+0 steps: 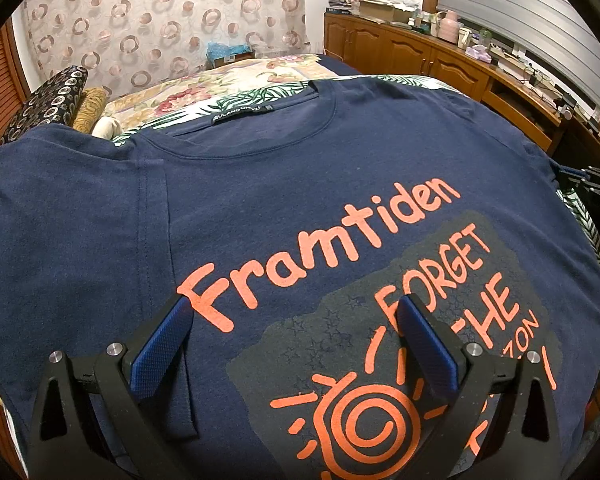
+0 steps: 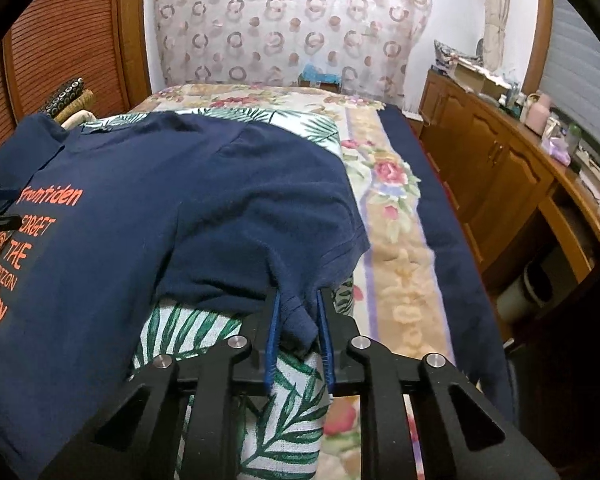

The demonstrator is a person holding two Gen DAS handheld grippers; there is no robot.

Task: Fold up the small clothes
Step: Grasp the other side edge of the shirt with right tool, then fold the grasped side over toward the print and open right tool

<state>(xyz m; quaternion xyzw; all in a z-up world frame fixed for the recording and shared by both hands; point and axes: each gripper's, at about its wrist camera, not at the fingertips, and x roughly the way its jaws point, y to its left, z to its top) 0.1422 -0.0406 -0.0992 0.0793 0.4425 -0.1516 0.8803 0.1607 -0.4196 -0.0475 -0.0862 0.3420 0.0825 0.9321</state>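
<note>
A navy T-shirt (image 1: pixel 300 200) with orange "Framtiden" print lies face up on a leaf-print cloth on the bed. Its left sleeve is folded in over the body. My left gripper (image 1: pixel 292 312) is open and empty, hovering just above the printed chest. In the right wrist view the shirt (image 2: pixel 120 220) spreads to the left, and my right gripper (image 2: pixel 298 300) is shut on the hem of its right sleeve (image 2: pixel 296 316), which is bunched between the blue pads. The right gripper also shows at the shirt's right edge in the left wrist view (image 1: pixel 592 188).
The leaf-print cloth (image 2: pixel 284 412) lies over a floral bedspread (image 2: pixel 396 208). Wooden cabinets (image 2: pixel 500 168) with clutter on top run along the right of the bed. Pillows (image 1: pixel 60 96) sit at the back left by a patterned curtain.
</note>
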